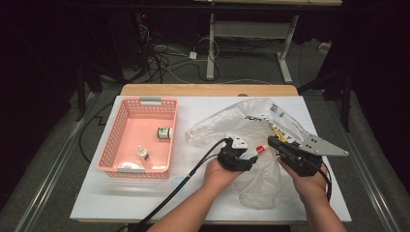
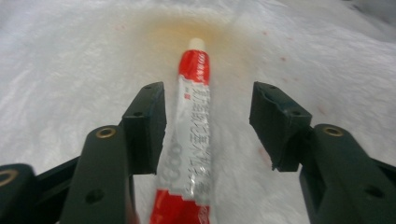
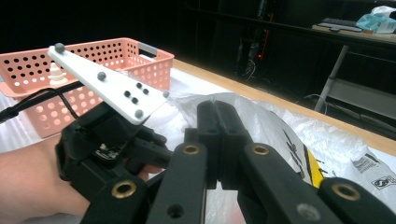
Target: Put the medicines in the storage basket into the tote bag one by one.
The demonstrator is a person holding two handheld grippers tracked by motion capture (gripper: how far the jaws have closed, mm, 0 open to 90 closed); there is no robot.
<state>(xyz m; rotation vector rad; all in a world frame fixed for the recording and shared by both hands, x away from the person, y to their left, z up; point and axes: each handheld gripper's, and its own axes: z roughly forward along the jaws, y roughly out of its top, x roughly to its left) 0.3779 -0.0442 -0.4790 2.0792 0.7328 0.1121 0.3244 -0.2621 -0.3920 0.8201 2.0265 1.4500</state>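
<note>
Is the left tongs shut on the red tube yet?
No, open. In the left gripper view the red tube lies between the spread jaws of the left tongs, beside one, a clear gap to the other.

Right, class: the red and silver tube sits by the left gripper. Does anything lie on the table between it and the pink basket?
Nothing visible does. The tube lies between the left gripper's open jaws over the plastic bag. From there leftward to the pink basket, the high view shows bare white table apart from the gripper's trailing cable.
</note>
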